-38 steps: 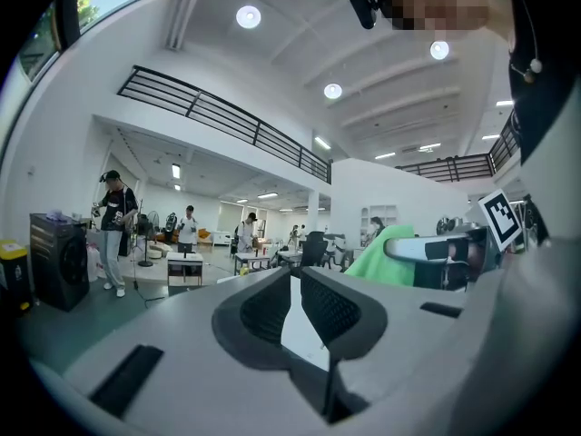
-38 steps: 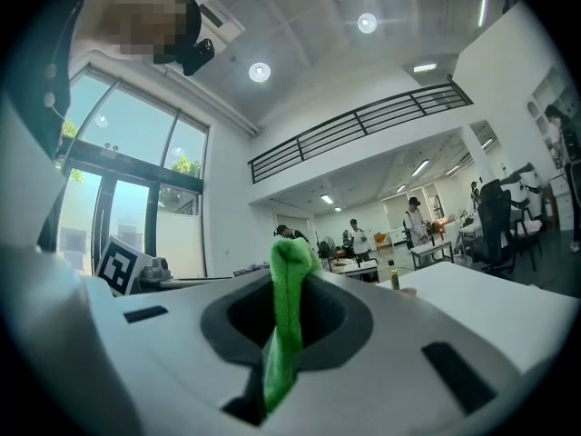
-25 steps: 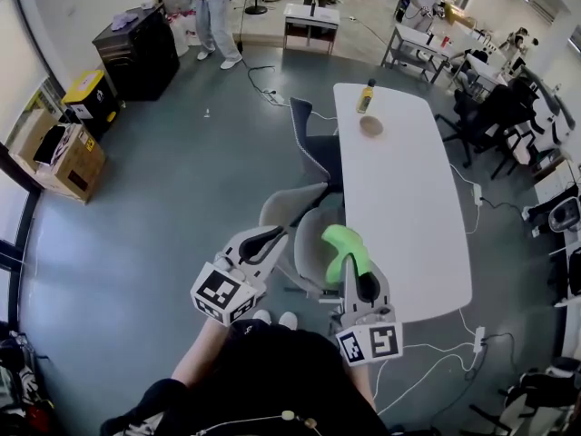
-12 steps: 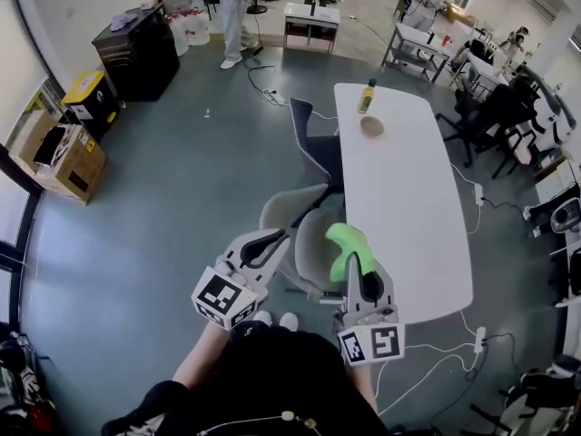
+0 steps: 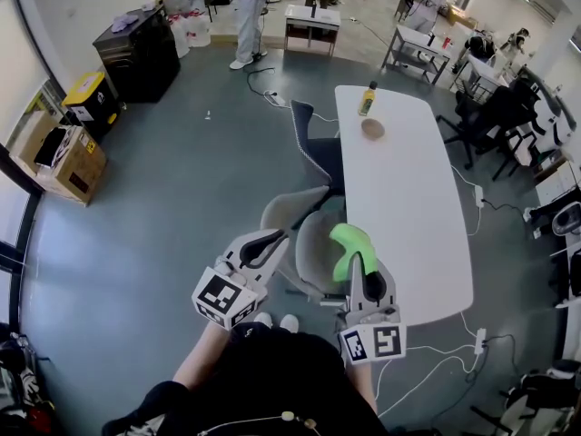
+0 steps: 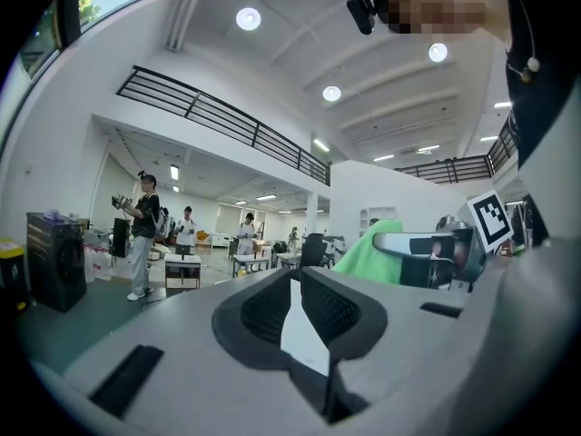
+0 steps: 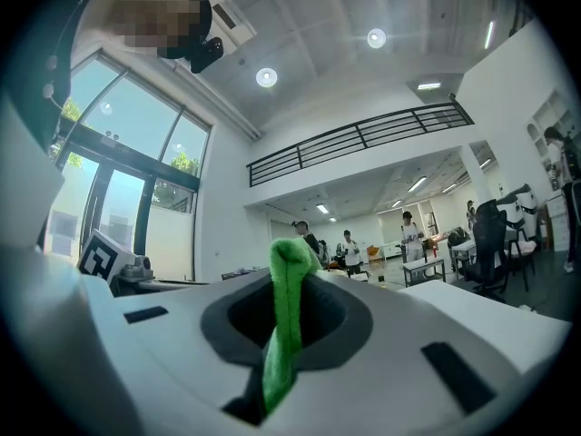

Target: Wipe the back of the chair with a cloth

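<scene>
Head view looks steeply down from above onto left tool, right tool, chair and surface. Each gripper view sits close behind its own jaws, tilted up toward the ceiling. Left gripper view also catches the right tool and cloth.

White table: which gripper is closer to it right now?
Right. The right gripper, clamping the green cloth, is by the white table's long edge; the left gripper is across the grey chair from it.
</scene>
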The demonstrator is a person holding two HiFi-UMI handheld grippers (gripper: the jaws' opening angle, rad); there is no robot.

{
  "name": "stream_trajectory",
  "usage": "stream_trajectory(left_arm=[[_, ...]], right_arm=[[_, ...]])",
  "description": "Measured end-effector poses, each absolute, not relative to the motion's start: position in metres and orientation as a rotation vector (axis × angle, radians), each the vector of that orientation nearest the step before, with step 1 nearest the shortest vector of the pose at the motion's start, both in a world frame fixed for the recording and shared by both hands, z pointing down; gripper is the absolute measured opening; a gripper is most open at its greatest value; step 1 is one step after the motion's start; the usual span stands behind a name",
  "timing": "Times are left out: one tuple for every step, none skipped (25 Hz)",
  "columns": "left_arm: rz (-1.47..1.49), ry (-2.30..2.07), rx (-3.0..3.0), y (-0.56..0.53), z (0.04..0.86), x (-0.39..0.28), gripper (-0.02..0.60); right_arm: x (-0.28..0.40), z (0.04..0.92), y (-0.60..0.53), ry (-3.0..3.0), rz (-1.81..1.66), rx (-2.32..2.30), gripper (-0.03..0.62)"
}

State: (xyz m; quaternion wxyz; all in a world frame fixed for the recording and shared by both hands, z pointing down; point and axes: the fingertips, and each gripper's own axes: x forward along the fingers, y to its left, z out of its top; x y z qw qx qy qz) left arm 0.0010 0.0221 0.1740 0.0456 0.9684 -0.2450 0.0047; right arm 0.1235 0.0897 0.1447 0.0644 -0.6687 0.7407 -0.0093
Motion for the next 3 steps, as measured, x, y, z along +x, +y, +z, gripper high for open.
stream_trajectory(left_arm=[[0.015, -0.750, 2.956, 0.0217, 0.1748, 0.0005, 0.037], [0.017, -0.753, 2.954, 0.0214, 0.1757, 0.0000, 0.037], [0.018, -0.755, 2.953, 0.0211, 0.1766, -0.0005, 0.037]], right_arm=[[0.1238, 0.1453, 0.0898, 2.235, -0.029, -2.020, 0.025], [0.1240, 0.1459, 0.0901, 2.233, -0.030, -2.021, 0.025], [0.1243, 0.1465, 0.0904, 2.232, -0.032, -2.021, 0.025]])
